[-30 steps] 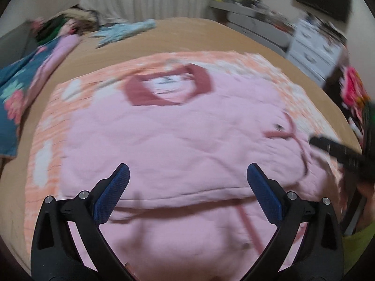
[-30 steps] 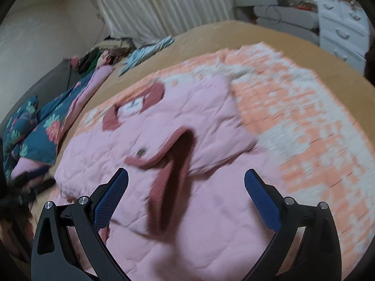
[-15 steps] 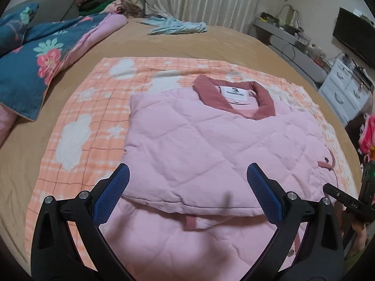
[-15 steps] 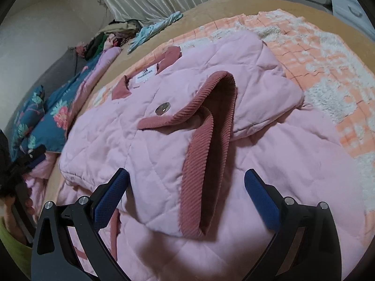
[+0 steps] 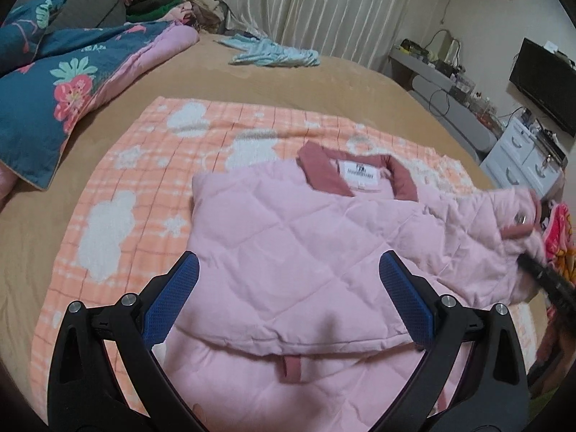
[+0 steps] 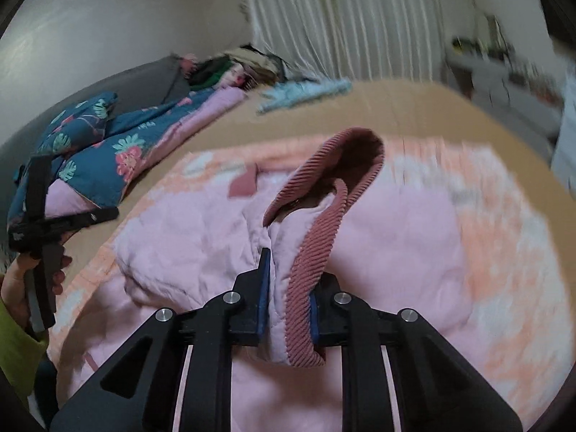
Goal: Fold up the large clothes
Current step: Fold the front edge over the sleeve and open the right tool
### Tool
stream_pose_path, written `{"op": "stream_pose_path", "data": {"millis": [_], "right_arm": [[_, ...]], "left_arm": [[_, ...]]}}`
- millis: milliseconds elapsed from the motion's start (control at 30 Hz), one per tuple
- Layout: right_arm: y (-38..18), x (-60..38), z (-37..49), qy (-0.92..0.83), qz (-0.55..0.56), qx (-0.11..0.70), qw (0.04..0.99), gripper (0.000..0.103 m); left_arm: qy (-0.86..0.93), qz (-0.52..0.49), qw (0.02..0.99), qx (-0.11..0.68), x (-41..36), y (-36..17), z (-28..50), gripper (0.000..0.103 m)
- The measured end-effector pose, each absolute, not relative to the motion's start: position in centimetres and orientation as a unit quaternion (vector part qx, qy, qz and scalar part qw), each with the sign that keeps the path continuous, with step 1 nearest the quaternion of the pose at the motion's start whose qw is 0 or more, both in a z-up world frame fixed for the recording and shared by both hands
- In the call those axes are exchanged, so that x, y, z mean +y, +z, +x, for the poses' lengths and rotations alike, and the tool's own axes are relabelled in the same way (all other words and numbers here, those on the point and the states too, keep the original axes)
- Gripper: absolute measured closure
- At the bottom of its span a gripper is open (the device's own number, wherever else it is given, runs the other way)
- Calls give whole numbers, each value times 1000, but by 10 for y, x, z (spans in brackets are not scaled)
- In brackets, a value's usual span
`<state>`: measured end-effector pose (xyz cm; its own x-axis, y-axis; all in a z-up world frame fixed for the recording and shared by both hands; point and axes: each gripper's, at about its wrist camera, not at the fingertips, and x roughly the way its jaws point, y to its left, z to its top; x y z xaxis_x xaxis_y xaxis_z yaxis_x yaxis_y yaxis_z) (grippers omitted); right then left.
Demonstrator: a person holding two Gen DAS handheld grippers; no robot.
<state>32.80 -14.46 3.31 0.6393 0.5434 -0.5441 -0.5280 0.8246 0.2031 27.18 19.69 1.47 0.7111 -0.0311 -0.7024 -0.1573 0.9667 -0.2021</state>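
Fingers [image 6: 264, 288] of the right gripper [image 6: 288, 295] are pressed tight on the sleeve [image 6: 288, 252] of the pink jacket [image 5: 295, 252]. The soft pink cloth and its dark pink ribbed cuff [image 6: 324, 223] are squeezed between the two blue pads. The cuff is held up off the bed, and its round opening is seen at the top. This view is blurred.

Fingers [image 5: 172, 298] of the left gripper [image 5: 288, 288] are spread wide, and nothing is held between them. They are kept above the folded lower part of the jacket. The person's left hand [image 6: 21, 288] and a green sleeve [image 6: 14, 352] are seen on the gripper's handle in the right wrist view.

The jacket is laid flat on an orange checked blanket [image 5: 118, 187] with white cloud shapes. Its dark pink collar [image 5: 324, 172] and white label [image 5: 360, 172] are turned to the far side. The blanket is spread on a tan bed [image 5: 252, 82]. A blue quilt with flowers [image 5: 54, 90] is piled at the left side of the bed. A light blue cloth [image 5: 277, 54] is left near the far edge, in front of white curtains [image 5: 316, 10]. White drawers [image 5: 525, 162] are seen at the right.
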Motion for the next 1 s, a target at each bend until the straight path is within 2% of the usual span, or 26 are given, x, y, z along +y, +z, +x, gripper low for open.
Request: {"op": "stream_pose_path", "data": {"millis": [200,567,700,900,967,1000], "right_arm": [[48,-147,353,279,0,299,913,87],[-17,-161,371,238,34,366,899,87],[-27,-162,374,225,39,381,896,83],[-26,-167,373,192,32,393,899,66],[-18,-171,369,179,23,379,908,49],[-14,-172,368,176,23,375,910,45]], "left_arm": [[31,-121,917,379,193,21,287,9],[14,-107,902,418,170,-12,311,9],[5,-102,897,431,158,-23,315,9],[-6,-90,894,439,144,-29,316,9],[-8,-87,894,440,141,-28,316,9],[-8,-84,894,441,140,-28,316,9]]}}
